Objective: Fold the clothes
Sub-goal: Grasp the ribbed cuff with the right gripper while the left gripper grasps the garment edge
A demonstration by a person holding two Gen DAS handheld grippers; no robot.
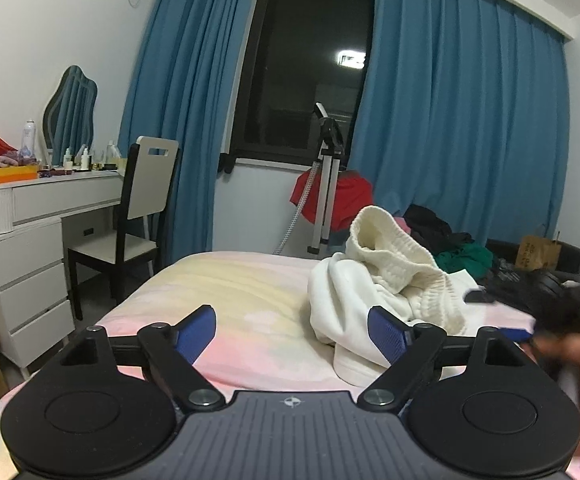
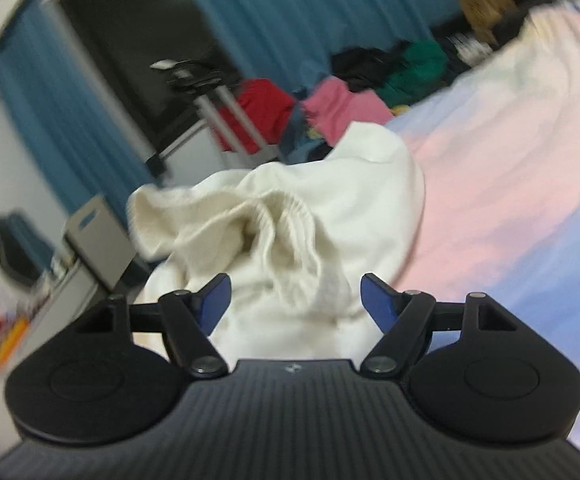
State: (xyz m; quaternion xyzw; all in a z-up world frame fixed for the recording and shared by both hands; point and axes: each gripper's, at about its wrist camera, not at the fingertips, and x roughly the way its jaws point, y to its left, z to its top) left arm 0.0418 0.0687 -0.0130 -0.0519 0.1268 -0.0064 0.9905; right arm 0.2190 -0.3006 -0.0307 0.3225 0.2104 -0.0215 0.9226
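White garments heaped on the bed (image 1: pixel 226 280): a smooth white sweatshirt (image 1: pixel 341 304) underneath, a cream ribbed-knit sweater (image 1: pixel 393 256) slumped on top. Nothing folded yet by the look of it.

My right hand-held gripper (image 2: pixel 295 300) faces the heap square on. Its blue pads (image 2: pixel 377 300) stand apart, with the knit's ribbed opening bunched just ahead and between them; I see no pad pressing cloth, so nothing is held. View is smeared and tilted, so fine contact is hard to call.

My left hand-held gripper (image 1: pixel 291 334) also stands apart and empty. It looks along bare pink-and-yellow sheet; the heap lies off to its right, the sweatshirt's lower fold just beside the right pad (image 1: pixel 387 338), behind it.

Key relation: heap is dead ahead of the right, off-axis for the left. Right is the nearer, better lined up. The heap has no clear long axis I can read, only a mound rising toward the far end.

My judgement: the right takes the knit first and the left swings rightward for a second edge.
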